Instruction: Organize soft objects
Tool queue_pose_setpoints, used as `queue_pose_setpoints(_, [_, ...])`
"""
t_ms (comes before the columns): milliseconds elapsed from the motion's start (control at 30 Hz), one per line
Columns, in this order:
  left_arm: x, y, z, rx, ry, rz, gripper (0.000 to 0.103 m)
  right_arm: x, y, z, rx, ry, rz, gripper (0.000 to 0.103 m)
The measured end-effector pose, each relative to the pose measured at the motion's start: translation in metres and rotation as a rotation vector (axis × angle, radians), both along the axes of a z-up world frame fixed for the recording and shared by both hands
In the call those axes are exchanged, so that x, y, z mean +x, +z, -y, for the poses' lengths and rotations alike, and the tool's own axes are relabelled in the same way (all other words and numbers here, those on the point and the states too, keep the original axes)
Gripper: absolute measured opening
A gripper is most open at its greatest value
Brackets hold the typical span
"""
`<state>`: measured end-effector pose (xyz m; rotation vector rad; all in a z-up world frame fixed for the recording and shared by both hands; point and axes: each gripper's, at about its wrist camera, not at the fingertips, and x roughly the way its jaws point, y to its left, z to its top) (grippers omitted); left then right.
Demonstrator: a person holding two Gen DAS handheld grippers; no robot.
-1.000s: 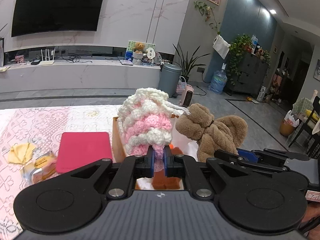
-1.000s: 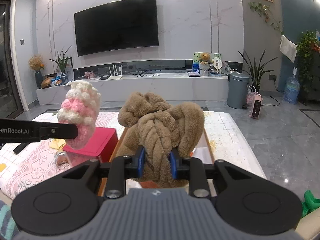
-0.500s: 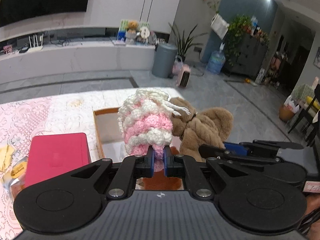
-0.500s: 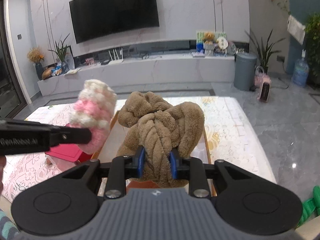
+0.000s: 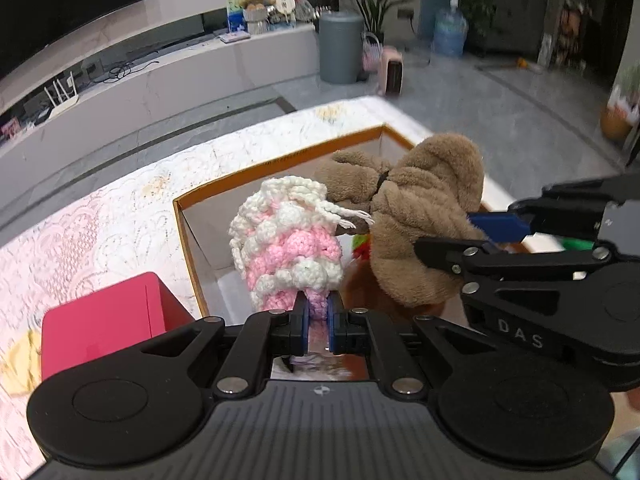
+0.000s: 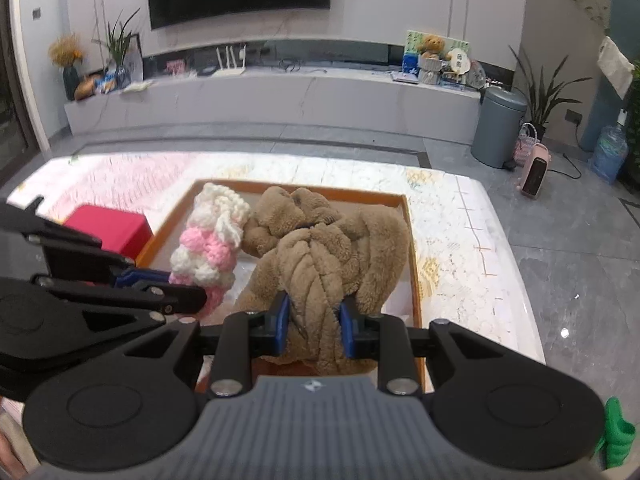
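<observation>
My left gripper (image 5: 318, 320) is shut on the bottom end of a pink and white crocheted pouch (image 5: 286, 242), which hangs over an orange-rimmed open box (image 5: 280, 160). Just to its right, my right gripper (image 6: 313, 322) is shut on a brown fluffy plush piece (image 6: 332, 252), also above the box (image 6: 412, 248). The pouch (image 6: 210, 248) and the plush (image 5: 416, 216) touch side by side. In the right wrist view the left gripper (image 6: 160, 284) comes in from the left. Something red and green (image 5: 360, 249) shows low inside the box between the two soft items.
A red box (image 5: 104, 320) stands on the lace-patterned table cover (image 5: 100, 232) left of the orange-rimmed box. Yellow wrapped items (image 5: 16, 360) lie at the far left edge. Beyond the table are grey floor, a grey bin (image 6: 502, 126) and a TV bench (image 6: 280, 96).
Both grippers have tilted down and moved forward over the box with their soft items still held. The box now shows from above and the two items sit lower, closer to its opening.
</observation>
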<state>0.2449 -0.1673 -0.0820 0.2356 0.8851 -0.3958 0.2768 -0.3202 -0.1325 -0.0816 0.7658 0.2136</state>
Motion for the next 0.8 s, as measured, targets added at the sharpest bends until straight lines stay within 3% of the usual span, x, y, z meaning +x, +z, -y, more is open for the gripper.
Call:
queue_pose_setpoints(267, [0.002, -0.016, 0.019, 0.179, -0.055, 0.025, 0.009, 0.019, -0.021, -0.004, -0.068, 0.045, -0.041, 0.026])
queue_pose_setpoints(567, [0.004, -0.026, 0.034, 0.263, -0.081, 0.047, 0.011, 0.025, -0.042, -0.009, -0.131, 0.063, -0.069, 0.029])
queue_pose_setpoints(800, [0.010, -0.031, 0.038, 0.294, -0.092, 0.061, 0.021, 0.024, -0.045, -0.010, -0.159, 0.073, -0.077, 0.034])
